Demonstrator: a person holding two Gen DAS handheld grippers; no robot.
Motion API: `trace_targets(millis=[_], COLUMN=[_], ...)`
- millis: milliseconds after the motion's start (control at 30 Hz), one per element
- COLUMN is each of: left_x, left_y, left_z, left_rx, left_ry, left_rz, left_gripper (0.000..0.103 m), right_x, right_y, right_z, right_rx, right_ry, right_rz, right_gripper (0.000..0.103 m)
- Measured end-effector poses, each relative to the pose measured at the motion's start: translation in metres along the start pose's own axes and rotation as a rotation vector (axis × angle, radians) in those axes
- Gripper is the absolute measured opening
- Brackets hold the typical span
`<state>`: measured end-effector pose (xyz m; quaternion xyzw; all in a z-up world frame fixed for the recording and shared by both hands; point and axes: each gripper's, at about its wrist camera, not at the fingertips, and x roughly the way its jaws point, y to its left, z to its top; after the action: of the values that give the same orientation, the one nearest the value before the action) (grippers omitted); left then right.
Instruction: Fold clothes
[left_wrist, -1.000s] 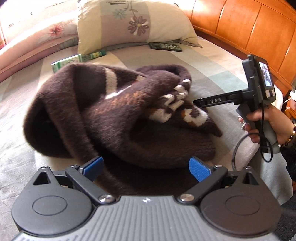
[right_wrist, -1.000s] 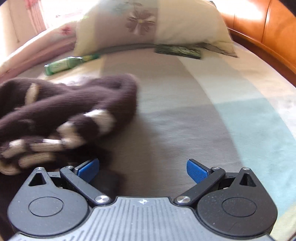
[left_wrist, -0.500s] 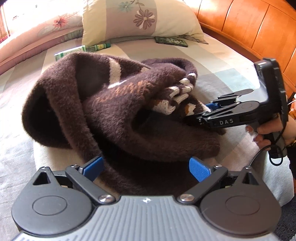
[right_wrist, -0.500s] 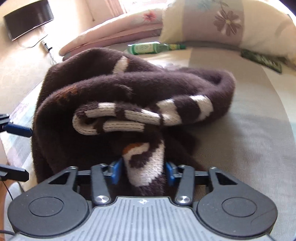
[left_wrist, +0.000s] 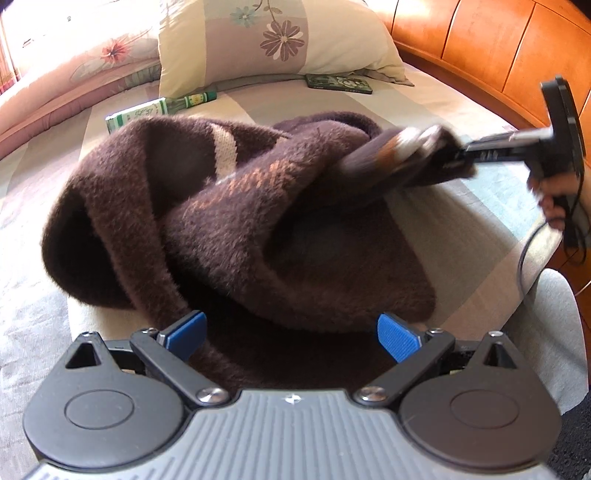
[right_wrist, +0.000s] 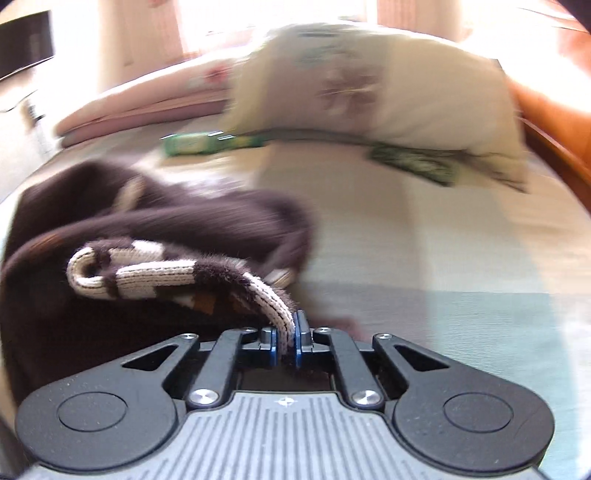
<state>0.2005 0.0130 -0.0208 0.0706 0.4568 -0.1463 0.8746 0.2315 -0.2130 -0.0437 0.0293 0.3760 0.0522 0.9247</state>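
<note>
Stretching rightward, the sweater (left_wrist: 240, 221) is clenched by the right claw (right_wrist: 285, 341); left claw (left_wrist: 291, 334) released.

No text can be read for certain. The green-and-white box (left_wrist: 138, 115) on the bed, at about eleven o'clock from the sweater (left_wrist: 229, 221), carries printing too small to make out. The dark flat packet (left_wrist: 338, 83) at one o'clock shows only a blurred pattern.
</note>
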Motion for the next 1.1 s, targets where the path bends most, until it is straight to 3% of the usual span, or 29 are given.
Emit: trace_targets(millis=[100,600,733,1033,1100], left_x=[0.003,0.017,0.021,0.029,0.029], left_y=[-0.007,-0.018,-0.019,-0.023,-0.025], left_z=[0.006,0.025,0.028,0.034,0.035], left_rx=[0.012,0.042,0.041,0.043,0.045], left_ry=[0.002,0.03,0.036,0.043,0.043], left_rz=[0.002,0.015,0.022,0.031,0.03], left_gripper=[0.099,0.099,0.099,0.099,0.099], right_x=[-0.006,-0.024,-0.025,-0.014,-0.001], right_y=[-0.035,-0.172,-0.206,-0.25,-0.254], right_z=[0.009,0.027,0.033,0.06,0.058], right_rx=[0.022,0.131,0.142,0.187,0.221], right_ry=[-0.01,-0.001,0.02,0.04,0.085], right_rz=[-0.098,-0.385,-0.495,-0.603,-0.603], right_gripper=[0.01,0.01,0.01,0.01,0.016])
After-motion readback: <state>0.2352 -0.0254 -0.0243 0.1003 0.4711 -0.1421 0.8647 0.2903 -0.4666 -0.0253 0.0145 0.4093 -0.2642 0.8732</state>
